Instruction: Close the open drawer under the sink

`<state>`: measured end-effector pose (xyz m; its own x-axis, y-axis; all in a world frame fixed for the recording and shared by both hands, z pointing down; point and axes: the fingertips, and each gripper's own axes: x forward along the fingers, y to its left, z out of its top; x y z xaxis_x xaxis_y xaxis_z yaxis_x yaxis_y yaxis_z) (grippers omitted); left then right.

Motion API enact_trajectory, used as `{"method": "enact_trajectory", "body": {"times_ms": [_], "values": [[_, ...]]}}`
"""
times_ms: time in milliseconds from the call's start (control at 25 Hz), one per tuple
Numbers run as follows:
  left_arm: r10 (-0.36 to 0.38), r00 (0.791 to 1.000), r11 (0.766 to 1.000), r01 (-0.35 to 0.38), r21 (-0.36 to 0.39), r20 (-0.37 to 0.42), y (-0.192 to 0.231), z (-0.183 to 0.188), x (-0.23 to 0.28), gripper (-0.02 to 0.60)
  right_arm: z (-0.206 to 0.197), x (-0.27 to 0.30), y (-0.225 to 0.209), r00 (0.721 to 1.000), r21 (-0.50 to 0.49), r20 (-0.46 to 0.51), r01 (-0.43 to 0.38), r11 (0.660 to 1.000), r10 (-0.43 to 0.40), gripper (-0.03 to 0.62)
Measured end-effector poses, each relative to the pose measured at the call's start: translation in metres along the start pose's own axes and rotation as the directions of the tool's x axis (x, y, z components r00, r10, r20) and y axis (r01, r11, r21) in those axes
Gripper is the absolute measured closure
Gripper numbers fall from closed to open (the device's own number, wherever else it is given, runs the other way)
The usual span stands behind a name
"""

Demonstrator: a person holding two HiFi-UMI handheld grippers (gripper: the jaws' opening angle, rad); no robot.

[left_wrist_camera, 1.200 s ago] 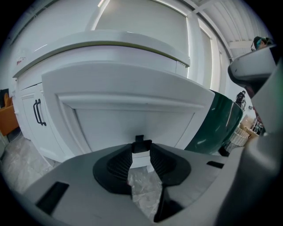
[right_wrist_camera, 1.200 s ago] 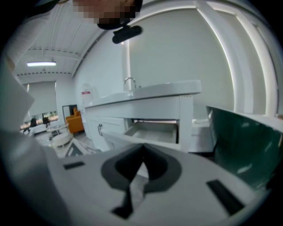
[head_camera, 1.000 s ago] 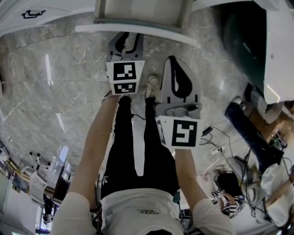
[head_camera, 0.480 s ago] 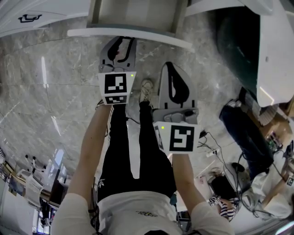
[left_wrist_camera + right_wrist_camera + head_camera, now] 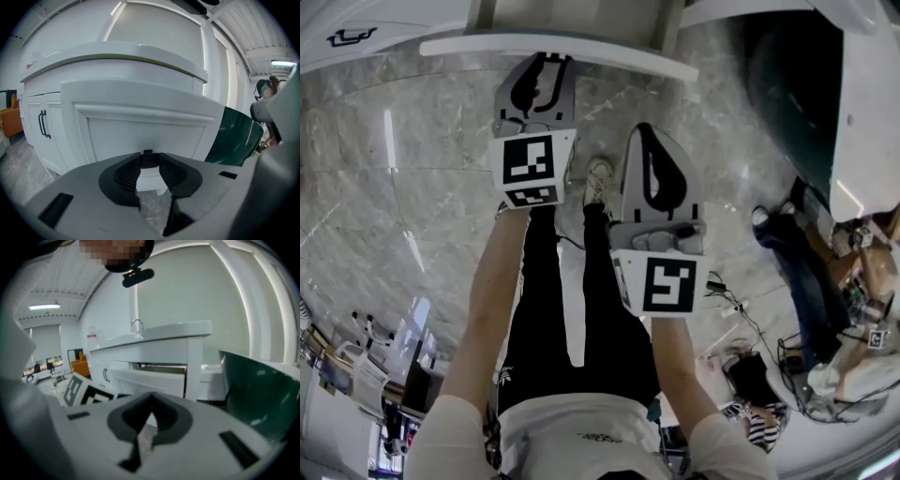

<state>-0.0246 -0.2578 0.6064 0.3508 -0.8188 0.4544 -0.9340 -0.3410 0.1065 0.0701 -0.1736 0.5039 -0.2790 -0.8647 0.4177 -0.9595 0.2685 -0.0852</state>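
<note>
The white drawer (image 5: 581, 52) stands pulled out from the sink cabinet; its panelled front (image 5: 145, 131) fills the left gripper view. In the right gripper view the drawer (image 5: 150, 376) juts out under the counter with the faucet (image 5: 136, 324). My left gripper (image 5: 546, 60) points at the drawer front, its tips right at the front's edge; I cannot tell whether they touch. Its pads (image 5: 126, 174) stand apart with nothing between them. My right gripper (image 5: 649, 133) hangs lower and further back, to the right, its tips meeting, holding nothing.
A dark green bin (image 5: 787, 103) stands just right of the cabinet. Cabinet doors with black handles (image 5: 43, 124) are to the drawer's left. The holder's legs and shoes (image 5: 600, 178) are on the marble floor below. Cables (image 5: 741, 300) and seated people lie at the right.
The left gripper has risen and moved closer to the drawer front. The right gripper has stayed about where it was.
</note>
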Motion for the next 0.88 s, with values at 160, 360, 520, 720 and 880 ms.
{"method": "enact_trajectory", "body": {"times_ms": [160,360,520,720,880], "values": [[0.009,1.000,1.000,-0.009,0.015,0.006,0.003,0.007,0.011,0.444,-0.004,0.000,-0.002,1.000,0.018,-0.004,0.001,1.000,-0.001,0.565],[0.014,1.000,0.999,-0.015,0.030,0.017,0.006,0.017,0.030,0.445,-0.003,0.002,-0.002,1.000,0.022,-0.002,-0.008,1.000,0.008,0.565],[0.020,0.999,0.999,-0.021,0.041,0.027,0.011,0.026,0.046,0.445,-0.003,0.004,-0.005,1.000,0.030,-0.003,-0.006,1.000,0.006,0.565],[0.017,0.999,0.999,-0.018,0.043,0.027,0.013,0.029,0.054,0.445,0.000,0.009,-0.012,1.000,0.036,0.005,0.002,0.999,-0.002,0.565],[0.017,0.999,0.998,-0.019,0.059,0.032,0.015,0.032,0.061,0.445,0.004,0.014,-0.014,1.000,0.037,0.013,0.006,0.999,-0.006,0.565]]}}
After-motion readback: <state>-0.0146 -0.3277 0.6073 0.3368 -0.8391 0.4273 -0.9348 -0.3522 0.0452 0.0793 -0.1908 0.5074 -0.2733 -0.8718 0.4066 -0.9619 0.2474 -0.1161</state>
